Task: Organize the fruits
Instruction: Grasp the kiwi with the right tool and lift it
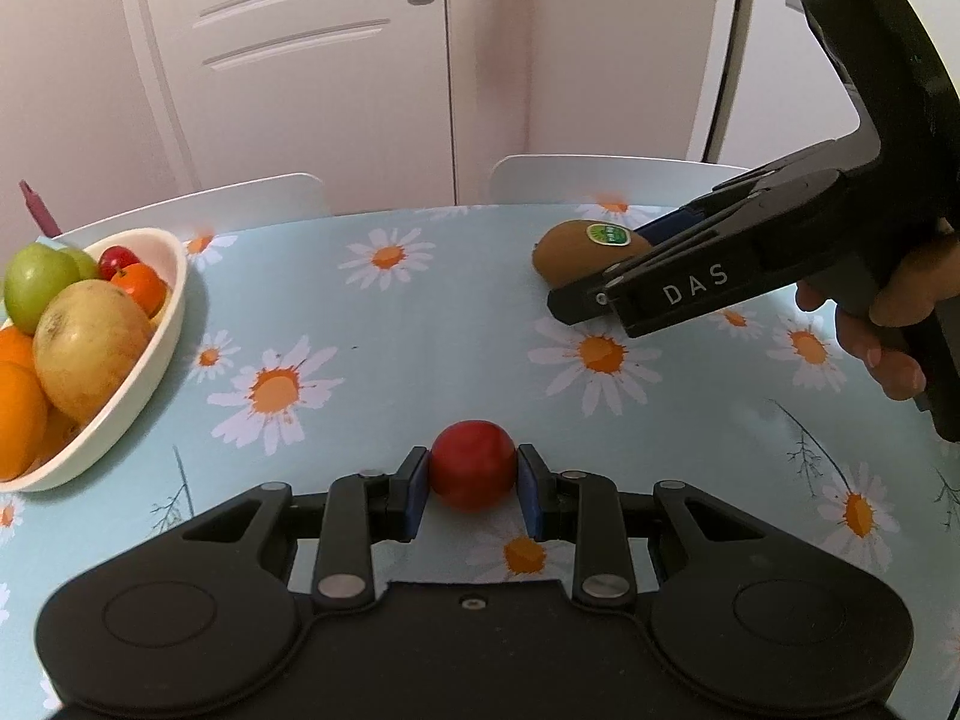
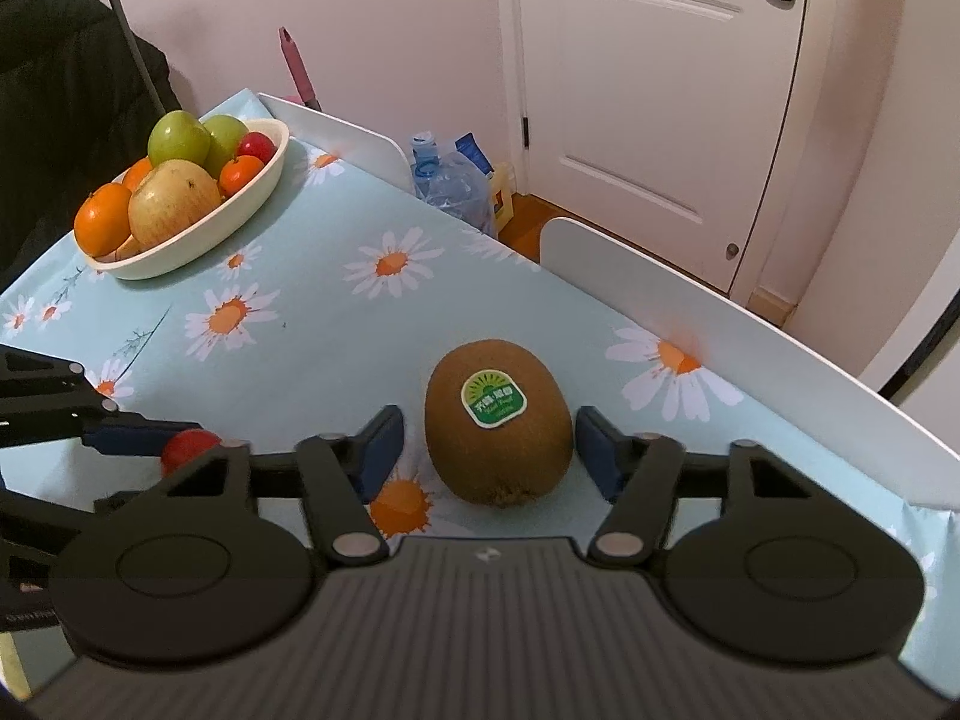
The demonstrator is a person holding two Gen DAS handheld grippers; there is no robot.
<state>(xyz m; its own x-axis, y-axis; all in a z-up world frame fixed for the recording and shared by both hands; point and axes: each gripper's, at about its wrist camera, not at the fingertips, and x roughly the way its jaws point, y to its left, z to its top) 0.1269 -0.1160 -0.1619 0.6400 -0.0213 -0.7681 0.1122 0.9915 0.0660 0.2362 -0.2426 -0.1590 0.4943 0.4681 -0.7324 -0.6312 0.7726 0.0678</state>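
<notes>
Item one: my left gripper (image 1: 473,483) is clamping a small red fruit (image 1: 473,464), both blue pads (image 1: 415,495) pressing its sides; the fruit is sitting low against the daisy-print tablecloth (image 1: 384,354), directly between my fingertips.

Item two: my right gripper (image 2: 487,450) is straddling a brown kiwi (image 2: 498,420) with a green sticker (image 2: 493,399) on top. The jaws are standing apart. The right pad (image 2: 600,450) is sitting just beside the kiwi's skin, the left pad (image 2: 378,450) is standing clear of it with cloth showing in the gap, and I cannot tell whether the right one is touching. The kiwi is lying on the cloth between my fingers, near the table's far edge.

Item three: a cream oval bowl (image 1: 153,336) is resting well off to the left of both pairs of fingers, beyond them. It is holding oranges (image 1: 18,414), a yellowish apple (image 1: 90,348), green apples (image 1: 39,282), a small tangerine (image 1: 141,288) and a small red fruit at the back.

Item four: a person's hand (image 1: 888,324) is gripping the right gripper's handle, to the right of my left fingers.

Item five: white chair backs (image 2: 750,354) are standing just past the table edge, ahead of my fingers.
</notes>
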